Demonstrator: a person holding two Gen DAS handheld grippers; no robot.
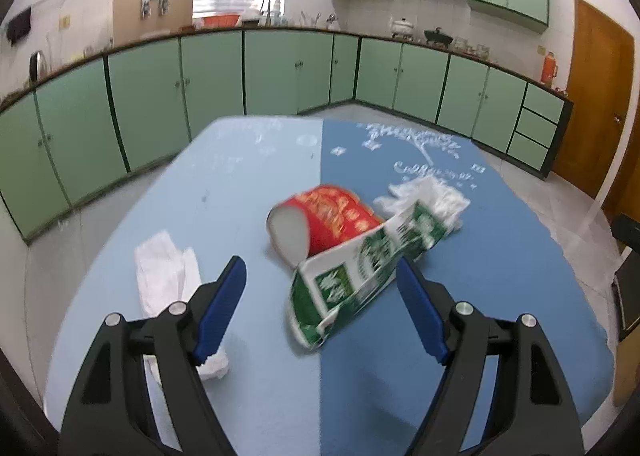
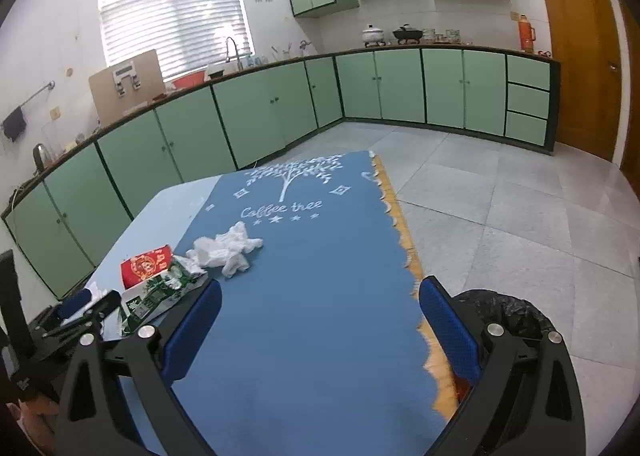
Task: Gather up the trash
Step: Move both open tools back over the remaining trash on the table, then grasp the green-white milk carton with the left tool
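Note:
A crushed green and white carton (image 1: pixel 360 268) lies on the blue table, leaning on a tipped red paper cup (image 1: pixel 320 220). My left gripper (image 1: pixel 320 272) is open just above the table, its blue fingers on either side of the carton's near end. A crumpled white tissue (image 1: pixel 428 196) lies behind the carton and a flat white tissue (image 1: pixel 168 276) lies by the left finger. My right gripper (image 2: pixel 320 296) is open and empty over the dark blue cloth. From it I see the carton (image 2: pixel 160 292), cup (image 2: pixel 146 264) and crumpled tissue (image 2: pixel 228 250) at left.
A bin lined with a black bag (image 2: pixel 504 312) stands on the floor off the table's right edge (image 2: pixel 404 240). Green cabinets (image 2: pixel 248 116) line the far walls. A wooden door (image 2: pixel 576 52) is at the right.

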